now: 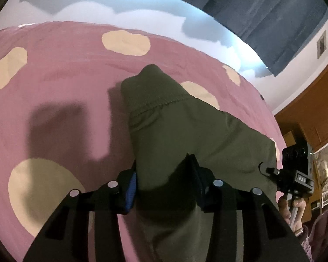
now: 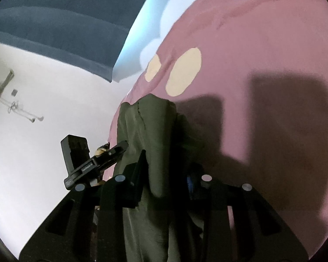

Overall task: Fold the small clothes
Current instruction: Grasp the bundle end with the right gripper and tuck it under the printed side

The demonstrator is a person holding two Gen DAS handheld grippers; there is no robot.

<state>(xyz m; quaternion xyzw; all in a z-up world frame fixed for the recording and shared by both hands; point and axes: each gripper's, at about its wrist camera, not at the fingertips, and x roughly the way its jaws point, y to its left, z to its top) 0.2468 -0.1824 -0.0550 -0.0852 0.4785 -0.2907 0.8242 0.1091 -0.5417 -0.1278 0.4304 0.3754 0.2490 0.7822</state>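
Observation:
An olive-green garment (image 1: pixel 175 120) lies on a pink bed cover (image 1: pixel 65 76) with cream spots. My left gripper (image 1: pixel 161 166) is shut on its near part, and the cloth fills the gap between the two black fingers. In the right wrist view the same garment (image 2: pixel 146 120) rises in a bunched fold between the fingers of my right gripper (image 2: pixel 164 159), which is shut on it. The right-hand device (image 1: pixel 295 168) and the hand (image 1: pixel 288 209) holding it show at the right edge of the left wrist view. The left-hand device (image 2: pixel 81 159) shows left of the cloth.
The pink cover (image 2: pixel 251 54) spreads wide beyond the garment, with dark gripper shadows on it. A blue curtain (image 1: pixel 262 11) hangs behind the bed against a white wall (image 2: pixel 43 109). A wooden door (image 1: pixel 312 100) stands at the right, past the bed's edge.

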